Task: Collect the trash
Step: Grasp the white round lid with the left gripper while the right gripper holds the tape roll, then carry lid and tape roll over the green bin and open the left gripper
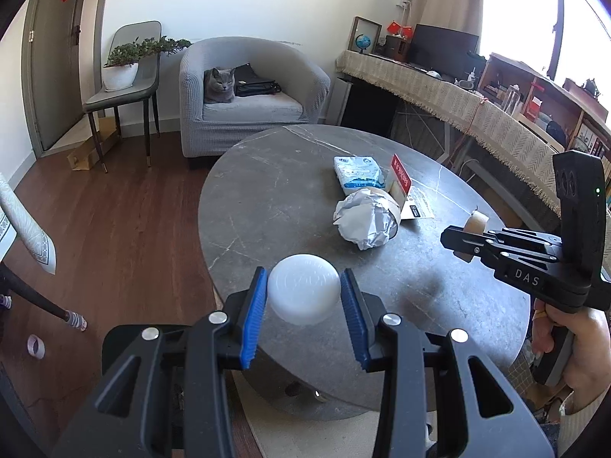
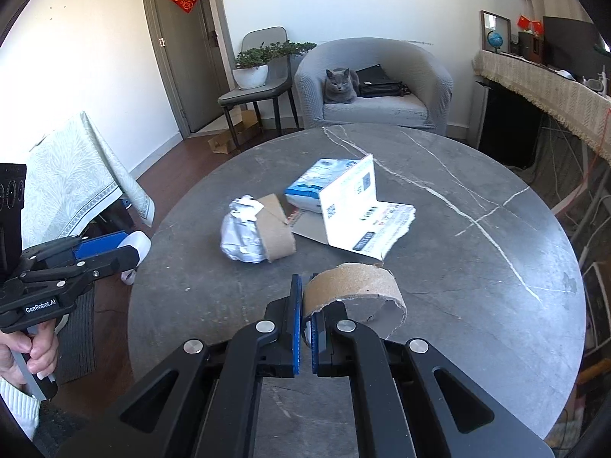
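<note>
My left gripper (image 1: 303,292) is shut on a white round plastic lid (image 1: 303,293), held above the near edge of the round grey table (image 1: 275,198). The right gripper (image 2: 304,297) is shut on the wall of a torn cardboard tape ring (image 2: 355,286), lifted over the table (image 2: 477,267). On the table lie a crumpled white paper ball (image 2: 242,233) inside another cardboard ring (image 2: 275,225), a blue-white tissue pack (image 2: 317,183) and a torn printed carton piece (image 2: 362,213). In the left wrist view the right gripper (image 1: 448,236) appears with its ring (image 1: 475,221).
A grey armchair (image 2: 382,76) holding a grey cat (image 2: 341,86) and a black bag stands behind the table. A chair with a potted plant (image 2: 252,68) is beside it. A cloth-covered sideboard (image 1: 458,99) runs along the right. Wooden floor (image 1: 114,229) lies to the left.
</note>
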`<state>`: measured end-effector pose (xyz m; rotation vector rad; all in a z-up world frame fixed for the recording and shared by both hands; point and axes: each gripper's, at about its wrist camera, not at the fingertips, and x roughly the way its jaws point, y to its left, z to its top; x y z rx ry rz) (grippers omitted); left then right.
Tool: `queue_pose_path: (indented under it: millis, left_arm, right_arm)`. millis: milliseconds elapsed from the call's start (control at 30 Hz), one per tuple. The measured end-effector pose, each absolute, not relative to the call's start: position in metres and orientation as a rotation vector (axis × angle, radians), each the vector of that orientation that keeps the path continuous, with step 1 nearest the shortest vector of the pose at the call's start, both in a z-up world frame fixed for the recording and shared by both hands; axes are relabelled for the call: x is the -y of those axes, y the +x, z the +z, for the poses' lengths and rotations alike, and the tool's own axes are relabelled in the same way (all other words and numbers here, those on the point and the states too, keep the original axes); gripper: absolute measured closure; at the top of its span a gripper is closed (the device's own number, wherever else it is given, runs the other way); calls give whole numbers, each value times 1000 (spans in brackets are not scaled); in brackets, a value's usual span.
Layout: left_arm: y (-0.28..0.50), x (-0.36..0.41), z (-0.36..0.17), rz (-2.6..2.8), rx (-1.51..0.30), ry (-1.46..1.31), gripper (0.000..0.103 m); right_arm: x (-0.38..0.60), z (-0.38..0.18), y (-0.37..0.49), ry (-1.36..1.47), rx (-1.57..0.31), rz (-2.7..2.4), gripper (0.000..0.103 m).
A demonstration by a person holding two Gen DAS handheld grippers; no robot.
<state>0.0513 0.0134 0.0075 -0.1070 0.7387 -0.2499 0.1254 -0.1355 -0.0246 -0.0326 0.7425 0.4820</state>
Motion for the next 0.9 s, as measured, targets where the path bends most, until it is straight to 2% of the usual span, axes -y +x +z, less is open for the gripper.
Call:
queue_pose_path:
  millis: [400, 900]
  left_arm:
    - [35, -82, 0, -151, -761, -157, 61]
    - [16, -178, -62, -16, -903, -211, 61]
  right_arm:
    - [47, -12, 120, -67, -719, 635, 100]
    - [-46, -21, 118, -122, -729, 752, 99]
